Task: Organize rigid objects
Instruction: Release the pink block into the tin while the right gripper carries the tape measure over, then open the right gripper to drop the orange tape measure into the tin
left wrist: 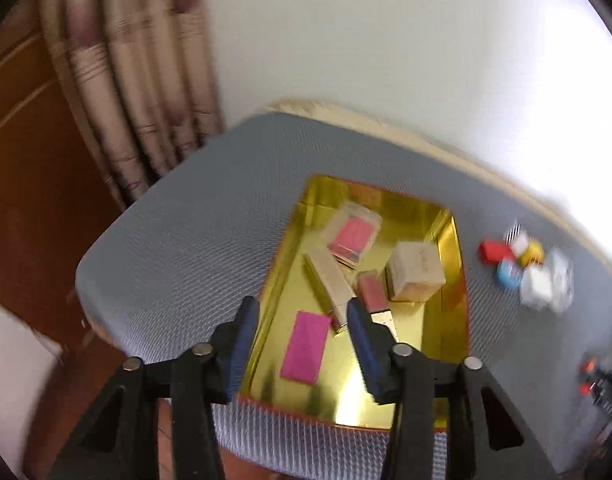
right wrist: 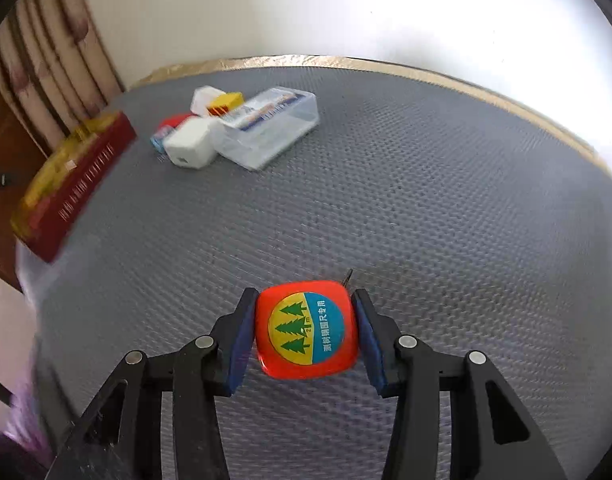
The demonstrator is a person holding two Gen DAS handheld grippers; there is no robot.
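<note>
Right tongs (right wrist: 304, 336) pinch an orange tape measure (right wrist: 306, 334) just above the grey surface (right wrist: 426, 200). Left tongs (left wrist: 302, 332) hang spread and empty over a gold tin (left wrist: 454, 320) holding a pink card (left wrist: 305, 346) and small boxes (left wrist: 414, 276).

The right gripper (right wrist: 304, 336) points down at the grey-matted desk (right wrist: 426, 200), its jaws closed on an orange tape measure (right wrist: 306, 334) with a label of green trees on yellow and blue; both blue pads press its sides. At the far left lies a cluster: a clear plastic box (right wrist: 270, 128), a white cube (right wrist: 188, 146), a yellow piece (right wrist: 225, 104) and a red piece (right wrist: 174, 121). A red tin (right wrist: 78, 184) stands at the left edge, blurred. A curtain (right wrist: 46, 60) hangs behind.
</note>
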